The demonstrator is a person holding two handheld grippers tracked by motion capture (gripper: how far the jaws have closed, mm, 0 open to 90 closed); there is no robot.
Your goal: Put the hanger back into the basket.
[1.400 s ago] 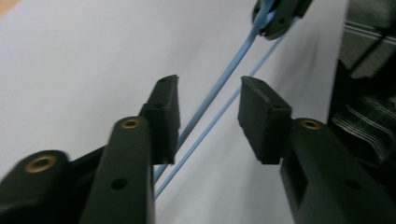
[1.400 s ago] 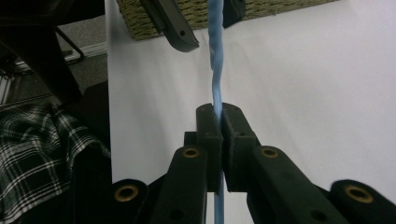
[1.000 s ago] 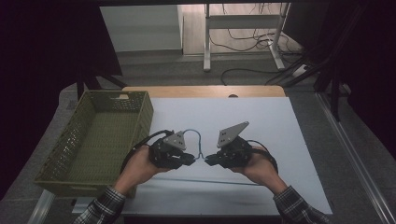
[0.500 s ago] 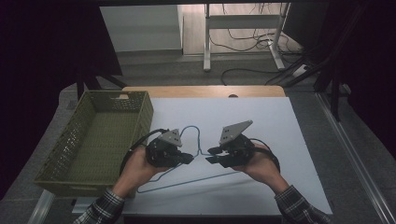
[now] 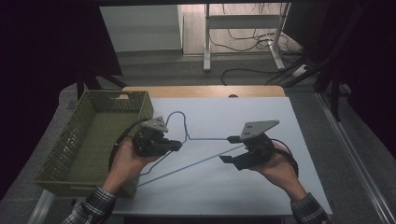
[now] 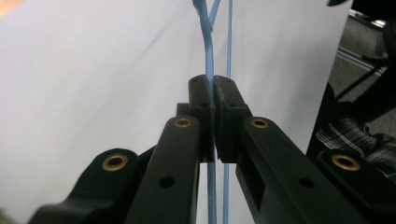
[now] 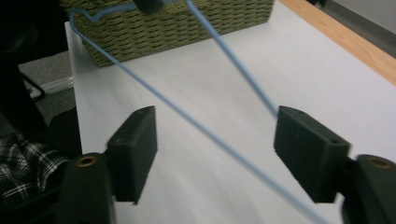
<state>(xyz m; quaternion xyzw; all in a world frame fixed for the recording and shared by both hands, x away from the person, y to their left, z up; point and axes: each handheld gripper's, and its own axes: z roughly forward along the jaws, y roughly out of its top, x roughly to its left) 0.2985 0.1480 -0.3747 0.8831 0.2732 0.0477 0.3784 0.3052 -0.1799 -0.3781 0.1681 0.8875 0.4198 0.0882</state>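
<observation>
**Left clamps the hanger, right lets it go**

Now my left gripper [image 5: 173, 145] is pinched fully shut on the blue wire hanger [image 5: 196, 138], and my own camera shows why the grip sits where it does: the wire [image 6: 211, 70] runs straight up between my two pads, caught near the hanger's neck, so the frame cannot swing or twist while I carry it. A second strand passes just beside the pads, outside the grip.

My right gripper [image 5: 229, 149] has just been opening. Its jaws stand well apart, and the hanger's two long wires [image 7: 196, 122] cross the gap between them; one runs up against the right-hand pad [image 7: 306, 151], but nothing presses on it. I judge that side is being freed so one hand alone can take the load.

The hanger itself hangs over the white table [image 5: 289, 116], its hook end near my left hand, its long bottom wire slanting down toward the near edge. It lies just beside the green woven basket [image 5: 70, 144], which waits at the table's left with its open top toward me. That nearness suggests the basket is where the hanger is meant to go, and my left side is the closer one to deliver it.
</observation>
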